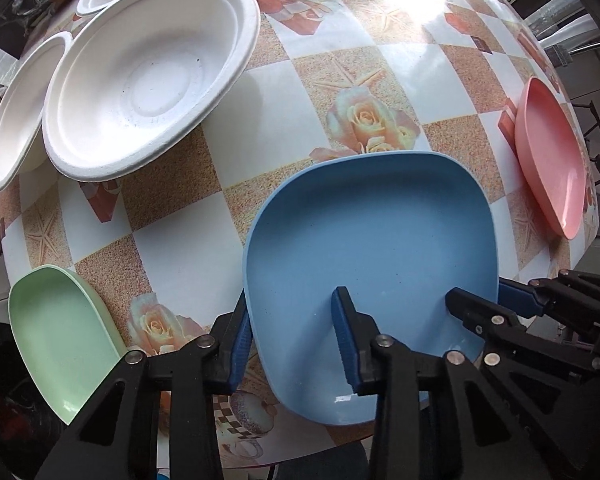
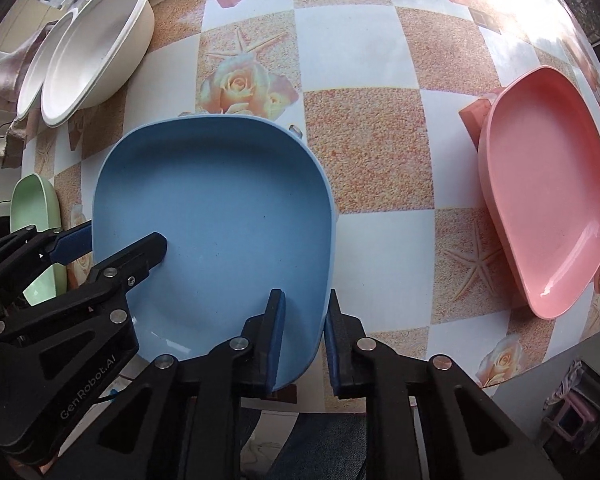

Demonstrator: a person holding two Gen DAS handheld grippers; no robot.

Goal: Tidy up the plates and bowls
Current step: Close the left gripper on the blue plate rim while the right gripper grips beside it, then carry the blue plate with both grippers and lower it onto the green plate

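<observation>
Both grippers straddle the blue plate's (image 2: pixel 220 216) near rim at the table (image 2: pixel 364 160) edge: left gripper (image 1: pixel 292 332) spread wide, right gripper (image 2: pixel 304 332) narrower, contact unclear. Green plate (image 1: pixel 60 332) left, pink plate (image 2: pixel 548 216) right; white bowls (image 1: pixel 148 76) far left.

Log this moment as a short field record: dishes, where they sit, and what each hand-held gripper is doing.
surface: table with a rose-and-starfish checked cloth
blue plate: near edge, centre
left hand-held gripper: open, fingers straddling the blue plate's left rim
right hand-held gripper: open, fingers straddling its right rim
pink plate: to the right, untouched
green plate: to the left, untouched
white bowls: far left, grouped
</observation>
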